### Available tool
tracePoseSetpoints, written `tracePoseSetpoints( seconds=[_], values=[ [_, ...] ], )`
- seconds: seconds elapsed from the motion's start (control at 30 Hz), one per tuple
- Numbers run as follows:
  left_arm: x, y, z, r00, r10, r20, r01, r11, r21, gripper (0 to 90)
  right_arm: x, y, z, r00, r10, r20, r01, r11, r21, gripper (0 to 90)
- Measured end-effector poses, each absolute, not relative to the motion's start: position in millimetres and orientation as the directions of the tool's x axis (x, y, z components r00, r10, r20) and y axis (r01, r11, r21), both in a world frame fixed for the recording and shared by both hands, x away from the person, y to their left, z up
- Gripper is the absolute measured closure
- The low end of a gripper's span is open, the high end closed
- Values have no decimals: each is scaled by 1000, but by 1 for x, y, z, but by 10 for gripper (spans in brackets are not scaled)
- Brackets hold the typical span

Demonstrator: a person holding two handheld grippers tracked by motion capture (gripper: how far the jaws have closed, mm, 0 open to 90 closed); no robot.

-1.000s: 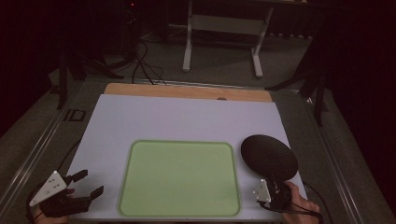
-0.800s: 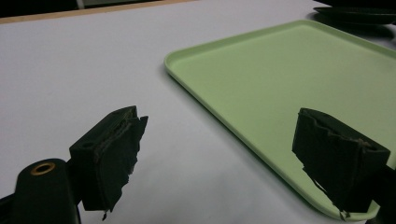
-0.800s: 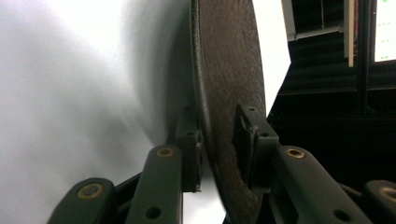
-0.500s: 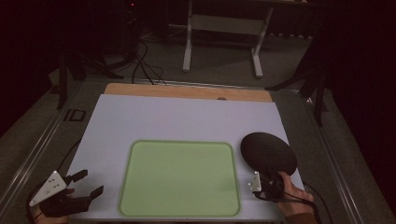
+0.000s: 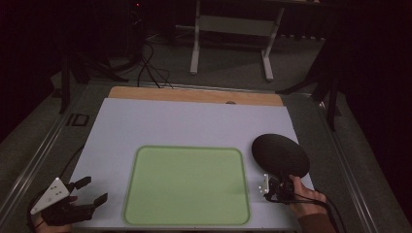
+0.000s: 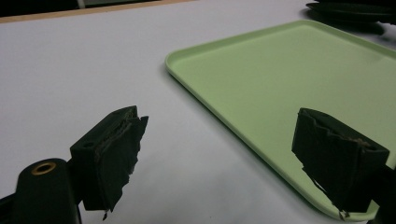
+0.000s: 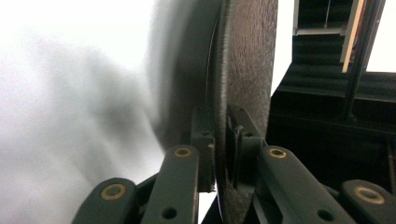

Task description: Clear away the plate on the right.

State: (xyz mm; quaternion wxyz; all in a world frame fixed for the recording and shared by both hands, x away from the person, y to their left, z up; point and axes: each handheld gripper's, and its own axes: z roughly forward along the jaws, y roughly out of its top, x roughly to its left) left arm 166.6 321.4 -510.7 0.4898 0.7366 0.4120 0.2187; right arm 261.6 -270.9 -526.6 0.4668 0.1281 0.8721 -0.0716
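1. The dark round plate (image 5: 280, 154) lay on the white table (image 5: 194, 124), just off the right edge of the green tray (image 5: 187, 187), and the right gripper (image 5: 278, 187) had hold of its near rim. The jaws had just been closing, and in the right gripper view they stood pinched on the plate's edge (image 7: 223, 154), one pad on each face of it.

2. What the coming move seemed to hinge on: the plate stretched away from the right gripper, its bulk on the far side of the fingers, so any lift would hang the whole disc out from that one rim grip. The tray sat immediately to the left of it, a short carry away.

3. The left gripper (image 5: 80, 199) rested at the near left corner of the table, well apart from the plate, with its jaws wide apart and nothing between them. The right hand was plainly the nearer one.

4. From above, the plate's outline and the gap to the tray were clear, but the contact itself was too small to read. The right gripper view showed the pinch close up. The left gripper view looked across the tray (image 6: 289, 88) to the plate (image 6: 350, 9) at the far side.
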Motion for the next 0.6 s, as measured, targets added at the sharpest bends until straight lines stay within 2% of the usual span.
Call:
tracePoseSetpoints(
  seconds=[0.07, 0.2, 0.6],
  values=[
    [167, 321, -511, 565, 821, -81, 392, -180, 902, 157, 261, -269, -526, -521, 120, -845, 276, 961, -34, 850],
    [167, 322, -511, 565, 821, -82, 393, -181, 902, 157, 263, -267, -523, -526, 109, -844, 265, 964, -40, 852],
    [167, 322, -511, 560, 824, -86, 399, -177, 900, 157, 259, -268, -522, -492, 114, -863, 254, 967, -18, 842]
  ],
)
